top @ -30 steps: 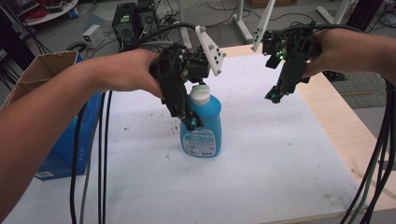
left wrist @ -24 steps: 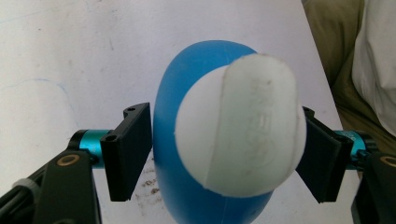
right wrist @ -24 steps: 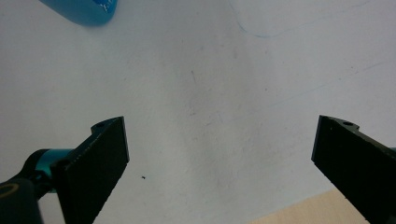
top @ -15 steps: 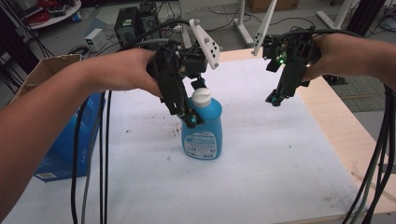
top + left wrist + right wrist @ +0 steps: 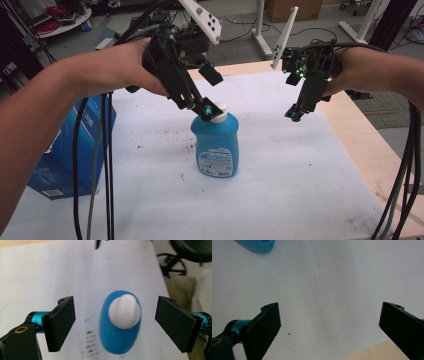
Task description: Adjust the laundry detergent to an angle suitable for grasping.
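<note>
A blue detergent bottle [image 5: 216,147] with a white cap [image 5: 219,114] stands upright on the white table cover. My left gripper [image 5: 205,107] hovers just over the cap's left side. In the left gripper view its jaws have just been opening and stand wide of the cap [image 5: 124,311], which lies in line between them, untouched, above the blue body [image 5: 117,342]; my left gripper [image 5: 115,302] is open. My right gripper [image 5: 295,114] hangs open over the table to the right of the bottle. In the right gripper view my right gripper [image 5: 329,312] has bare cover between its fingers and a corner of the bottle [image 5: 257,245] at top left.
A blue cardboard box [image 5: 65,150] stands at the table's left edge, with cables hanging in front of it. Bare wood [image 5: 370,150] borders the white cover on the right. More cables trail down at the far right [image 5: 405,190].
My left gripper has opened off the bottle's neck and risen above the cap. The bottle stays upright in place. The right gripper has not moved.
</note>
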`<state>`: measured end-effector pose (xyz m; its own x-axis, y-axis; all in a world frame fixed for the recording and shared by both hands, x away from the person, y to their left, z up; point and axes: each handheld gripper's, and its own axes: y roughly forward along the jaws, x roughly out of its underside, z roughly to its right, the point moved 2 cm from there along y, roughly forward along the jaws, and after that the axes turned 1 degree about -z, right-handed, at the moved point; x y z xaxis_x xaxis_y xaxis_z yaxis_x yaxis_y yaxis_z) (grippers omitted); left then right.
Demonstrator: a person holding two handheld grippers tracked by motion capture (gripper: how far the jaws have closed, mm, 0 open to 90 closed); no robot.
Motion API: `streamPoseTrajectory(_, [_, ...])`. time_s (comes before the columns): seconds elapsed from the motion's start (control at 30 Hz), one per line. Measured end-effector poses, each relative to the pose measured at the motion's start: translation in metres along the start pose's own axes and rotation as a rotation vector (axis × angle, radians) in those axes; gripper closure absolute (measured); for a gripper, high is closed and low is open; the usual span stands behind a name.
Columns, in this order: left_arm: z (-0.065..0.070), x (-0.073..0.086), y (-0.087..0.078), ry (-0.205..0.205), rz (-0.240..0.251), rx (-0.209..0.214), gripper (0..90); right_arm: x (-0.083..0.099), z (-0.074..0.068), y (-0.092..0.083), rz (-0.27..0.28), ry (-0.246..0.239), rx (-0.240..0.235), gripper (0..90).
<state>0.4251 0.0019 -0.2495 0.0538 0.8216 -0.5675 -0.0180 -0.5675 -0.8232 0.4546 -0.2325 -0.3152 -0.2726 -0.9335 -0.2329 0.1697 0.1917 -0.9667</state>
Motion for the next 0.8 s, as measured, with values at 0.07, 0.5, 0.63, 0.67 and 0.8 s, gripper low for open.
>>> streamPoseTrajectory(0.07, [-0.001,0.0,-0.002,-0.01,0.0,0.0,16.6,0.0,0.0,0.0,-0.001,0.004,0.001,3.0])
streamPoseTrajectory(0.5, [-0.009,0.014,-0.028,-0.093,-0.044,-0.077,1.6,0.001,0.0,-0.002,0.01,0.002,0.008,3.0])
streamPoseTrajectory(0.63, [-0.01,0.02,-0.032,-0.118,-0.068,-0.099,1.5,0.0,0.0,-0.003,0.014,-0.004,0.011,3.0])
streamPoseTrajectory(0.67, [-0.009,0.021,-0.033,-0.123,-0.075,-0.107,1.6,0.0,-0.001,-0.004,0.012,-0.001,0.009,3.0])
streamPoseTrajectory(0.8, [-0.007,0.024,-0.038,-0.12,-0.113,-0.185,1.6,0.0,-0.002,-0.005,0.017,-0.003,0.011,3.0])
